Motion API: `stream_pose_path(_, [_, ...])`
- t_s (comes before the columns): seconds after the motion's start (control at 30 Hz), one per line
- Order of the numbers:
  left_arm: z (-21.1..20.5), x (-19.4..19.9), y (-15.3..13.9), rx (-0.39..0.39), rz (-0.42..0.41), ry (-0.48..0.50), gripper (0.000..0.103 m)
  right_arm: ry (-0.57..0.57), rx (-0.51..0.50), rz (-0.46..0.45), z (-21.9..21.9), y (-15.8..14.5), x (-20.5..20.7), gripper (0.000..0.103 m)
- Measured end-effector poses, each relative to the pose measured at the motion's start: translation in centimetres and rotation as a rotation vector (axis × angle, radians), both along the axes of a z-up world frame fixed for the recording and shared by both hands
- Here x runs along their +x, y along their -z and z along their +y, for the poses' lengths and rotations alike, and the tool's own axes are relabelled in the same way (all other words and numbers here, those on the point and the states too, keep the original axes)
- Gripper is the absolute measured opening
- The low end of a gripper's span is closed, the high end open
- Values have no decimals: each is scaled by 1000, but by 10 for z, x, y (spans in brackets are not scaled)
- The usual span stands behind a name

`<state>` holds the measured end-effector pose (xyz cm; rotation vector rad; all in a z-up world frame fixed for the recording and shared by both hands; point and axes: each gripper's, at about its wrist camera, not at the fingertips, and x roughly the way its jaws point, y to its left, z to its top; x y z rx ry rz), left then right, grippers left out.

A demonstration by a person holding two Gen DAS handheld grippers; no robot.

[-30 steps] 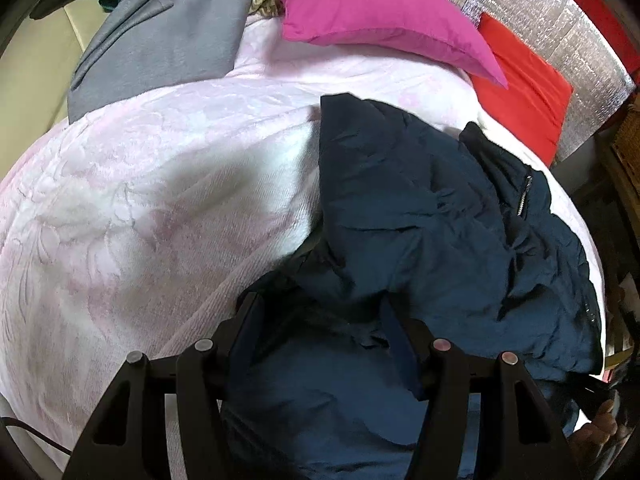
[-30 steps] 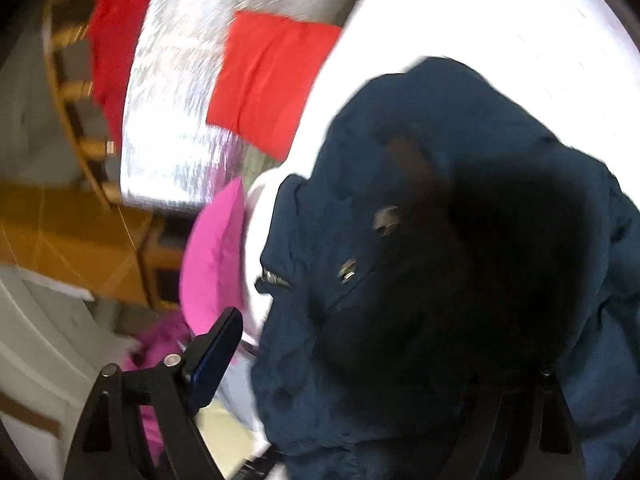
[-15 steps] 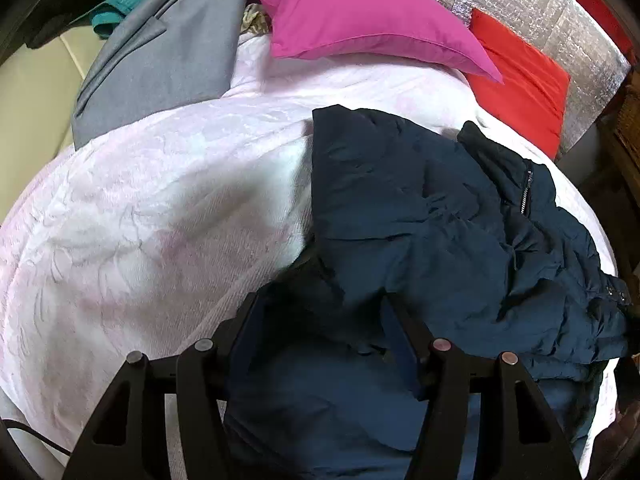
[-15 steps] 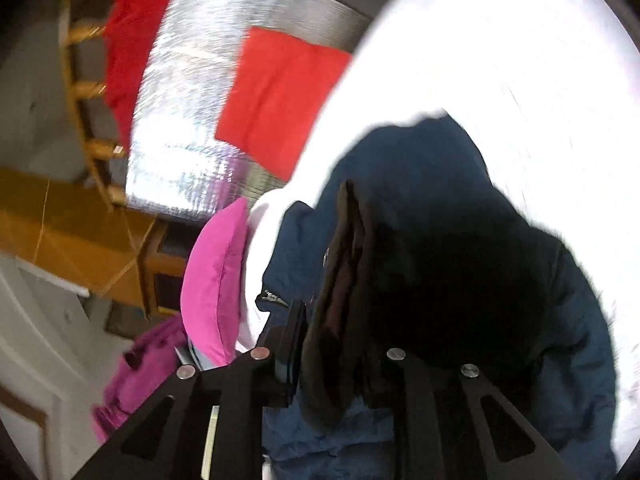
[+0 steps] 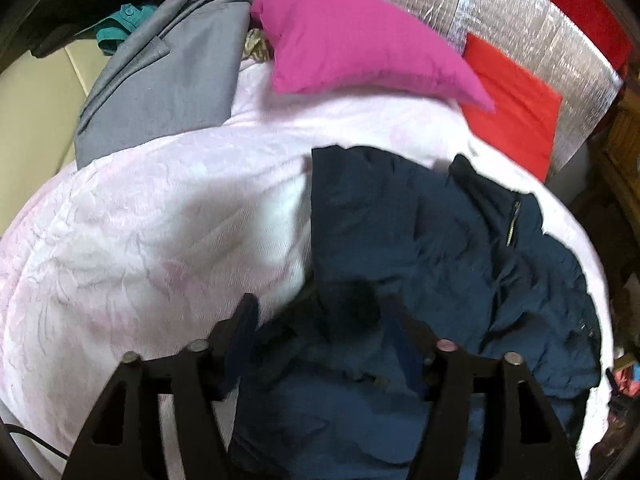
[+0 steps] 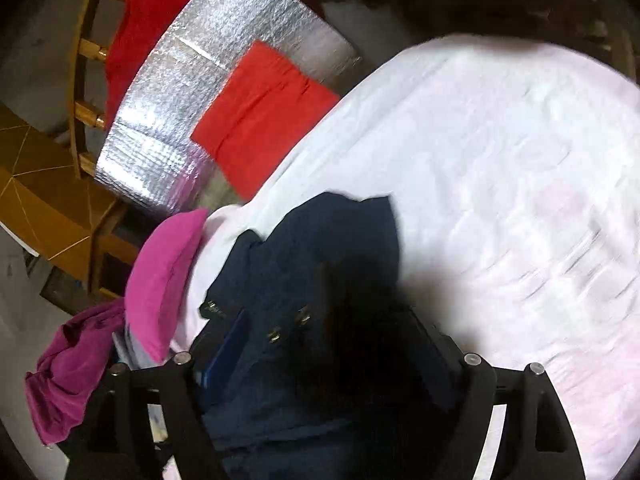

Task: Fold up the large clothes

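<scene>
The navy jacket (image 5: 432,248) lies crumpled on the right side of the bed (image 5: 140,240), its long axis running from the near edge toward the pink pillow (image 5: 360,40). Its near part is hidden behind both claws, and motion blur smears the folds. The left claw (image 5: 320,328) is opening, with jacket cloth between its fingers. The right claw (image 6: 320,344) is opening too, over dark, blurred jacket fabric.
</scene>
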<state>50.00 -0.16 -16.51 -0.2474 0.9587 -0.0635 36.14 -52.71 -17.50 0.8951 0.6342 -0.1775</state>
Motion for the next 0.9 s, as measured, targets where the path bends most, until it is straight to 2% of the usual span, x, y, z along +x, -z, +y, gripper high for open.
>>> stream_pose_path(0.17, [18, 14, 16, -145, 47, -23, 76, -28, 74, 38, -24, 31, 4, 82])
stream_pose_path(0.3, [22, 26, 30, -214, 85, -17, 77, -87, 145, 58, -24, 54, 22, 82])
stream_pose_path(0.37, [23, 30, 37, -247, 104, -13, 76, -102, 149, 43, -21, 56, 24, 84])
stream_pose_path(0.43, [21, 31, 38, -249, 103, -8, 76, -121, 158, 31, -18, 56, 29, 91])
stream_pose_path(0.53, [19, 35, 40, -264, 112, 4, 76, -176, 182, 18, -10, 58, 38, 92])
stream_pose_path(0.63, [16, 35, 41, -263, 111, 19, 74, -222, 103, 45, 5, 53, 43, 92])
stream_pose_path(0.7, [13, 35, 41, -244, 105, 23, 63, -247, 31, 67, 16, 49, 46, 90])
stream_pose_path(0.73, [11, 35, 41, -231, 97, 22, 61, -246, -10, 90, 20, 48, 48, 85])
stream_pose_path(0.77, [9, 35, 41, -227, 92, 24, 53, -240, -53, 114, 25, 47, 50, 82])
stream_pose_path(0.83, [6, 36, 42, -243, 88, 39, 37, -215, -114, 147, 32, 45, 51, 69])
stream_pose_path(0.87, [4, 36, 41, -263, 85, 49, 27, -207, -131, 155, 34, 44, 50, 66])
stream_pose_path(0.9, [3, 35, 40, -248, 75, 42, 25, -198, -143, 158, 36, 42, 49, 59])
